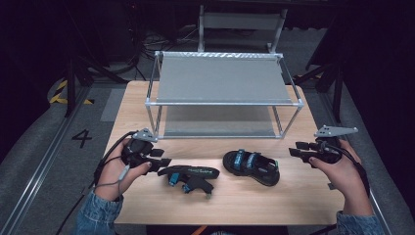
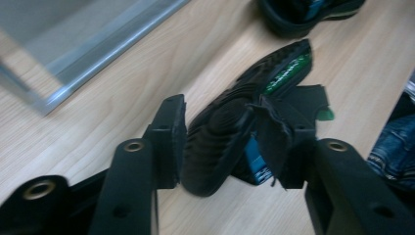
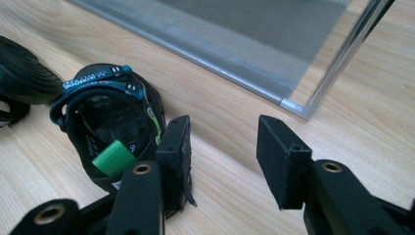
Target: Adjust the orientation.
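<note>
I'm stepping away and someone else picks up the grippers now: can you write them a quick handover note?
Left gripper: jaws around the overturned sandal, which lies sole-up at the table's front left; whether the pads press yet is unclear.
Right gripper: open, nothing between the jaws, just right of the upright sandal at front centre.
Rack: both shelves bare, behind the sandals.
Done: neither sandal is lifted.
Left, probably: lift each sandal and set the pair on the rack.
</note>
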Demonstrator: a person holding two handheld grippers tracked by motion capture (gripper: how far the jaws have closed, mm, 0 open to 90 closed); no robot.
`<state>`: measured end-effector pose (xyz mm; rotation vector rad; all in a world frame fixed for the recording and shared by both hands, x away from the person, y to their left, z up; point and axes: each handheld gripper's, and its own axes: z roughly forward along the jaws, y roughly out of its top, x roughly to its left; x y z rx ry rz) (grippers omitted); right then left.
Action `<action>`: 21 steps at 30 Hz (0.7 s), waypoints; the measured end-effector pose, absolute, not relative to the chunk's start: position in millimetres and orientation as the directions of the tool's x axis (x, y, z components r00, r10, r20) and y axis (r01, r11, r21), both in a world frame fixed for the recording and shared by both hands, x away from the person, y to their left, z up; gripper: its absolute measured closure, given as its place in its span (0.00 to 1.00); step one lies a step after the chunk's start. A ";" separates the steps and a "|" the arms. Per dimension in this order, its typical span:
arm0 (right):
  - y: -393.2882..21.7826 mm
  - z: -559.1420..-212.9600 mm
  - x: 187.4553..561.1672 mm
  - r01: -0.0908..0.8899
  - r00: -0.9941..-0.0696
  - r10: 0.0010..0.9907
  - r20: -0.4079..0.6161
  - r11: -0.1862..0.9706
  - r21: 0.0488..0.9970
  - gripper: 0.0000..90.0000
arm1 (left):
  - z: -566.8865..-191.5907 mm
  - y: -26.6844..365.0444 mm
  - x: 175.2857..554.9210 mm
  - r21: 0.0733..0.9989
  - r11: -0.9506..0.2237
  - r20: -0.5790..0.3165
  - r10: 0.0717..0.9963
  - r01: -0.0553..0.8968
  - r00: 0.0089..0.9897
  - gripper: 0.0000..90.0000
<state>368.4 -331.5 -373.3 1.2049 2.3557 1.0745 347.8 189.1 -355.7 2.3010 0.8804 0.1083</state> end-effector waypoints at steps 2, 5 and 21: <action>-331.2 -374.3 368.4 0.580 -0.607 0.791 0.072 0.379 0.722 0.64 | -357.6 180.4 347.9 0.613 -0.576 -0.150 0.587 0.541 0.795 0.68; -330.7 -375.6 368.2 0.582 -0.606 0.792 0.074 0.378 0.720 0.64 | -359.2 174.6 347.7 0.617 -0.588 -0.150 0.566 0.524 0.811 0.76; -329.1 -378.5 365.5 0.580 -0.614 0.787 0.060 0.399 0.710 0.63 | -375.5 140.6 346.8 0.592 -0.646 -0.219 0.447 0.482 0.868 0.97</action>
